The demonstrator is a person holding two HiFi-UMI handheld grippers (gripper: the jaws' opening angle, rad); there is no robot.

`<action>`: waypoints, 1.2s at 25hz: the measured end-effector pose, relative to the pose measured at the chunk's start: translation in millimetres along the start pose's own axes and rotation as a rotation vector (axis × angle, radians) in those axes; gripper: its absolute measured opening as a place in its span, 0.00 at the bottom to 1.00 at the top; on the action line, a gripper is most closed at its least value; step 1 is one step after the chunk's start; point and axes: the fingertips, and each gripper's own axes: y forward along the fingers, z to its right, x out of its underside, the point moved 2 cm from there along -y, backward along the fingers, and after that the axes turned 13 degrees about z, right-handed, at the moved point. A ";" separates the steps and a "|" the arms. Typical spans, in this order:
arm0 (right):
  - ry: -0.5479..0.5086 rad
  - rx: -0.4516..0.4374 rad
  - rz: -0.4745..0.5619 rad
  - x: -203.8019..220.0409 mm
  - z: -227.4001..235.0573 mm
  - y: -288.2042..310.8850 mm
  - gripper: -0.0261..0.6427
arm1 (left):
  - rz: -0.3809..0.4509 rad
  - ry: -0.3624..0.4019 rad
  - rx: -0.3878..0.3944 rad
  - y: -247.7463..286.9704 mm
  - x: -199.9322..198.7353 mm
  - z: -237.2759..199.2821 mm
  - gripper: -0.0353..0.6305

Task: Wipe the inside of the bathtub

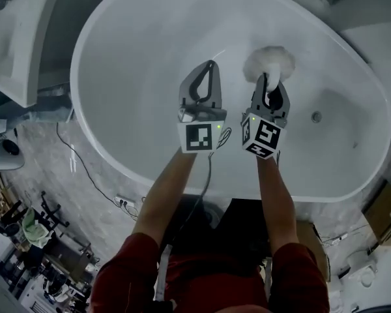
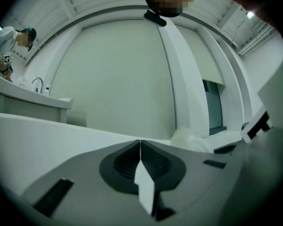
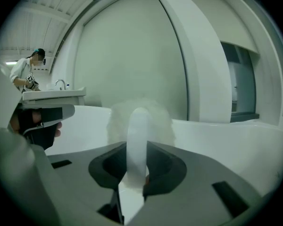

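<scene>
A white oval bathtub [image 1: 117, 38] fills the head view. My right gripper [image 1: 266, 78] is shut on the white handle [image 3: 137, 140] of a fluffy white duster [image 1: 269, 62], whose head rests against the tub's inner far wall. The duster's fluffy head [image 3: 140, 119] shows just beyond the jaws in the right gripper view. My left gripper [image 1: 211, 64] hangs over the tub beside it, shut with nothing between its jaws; in the left gripper view [image 2: 140, 147] the jaws meet in a thin line. The duster [image 2: 188, 138] shows to its right there.
The tub's drain [image 1: 317, 117] lies at the right of the basin. A washbasin counter [image 1: 16, 44] stands to the left of the tub. Cables [image 1: 85, 168] run across the marble floor. A person [image 3: 26, 76] stands at a sink in the distance.
</scene>
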 end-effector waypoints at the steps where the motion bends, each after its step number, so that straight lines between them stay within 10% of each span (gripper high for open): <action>1: -0.005 -0.009 -0.001 0.9 -7.2 1.8 0.17 | 0.001 -0.002 -0.009 -2.7 -0.4 -6.2 0.08; 30: -0.154 -0.153 -0.111 181.1 -108.1 226.9 0.17 | -0.101 -0.052 -0.068 48.5 149.4 -106.0 0.08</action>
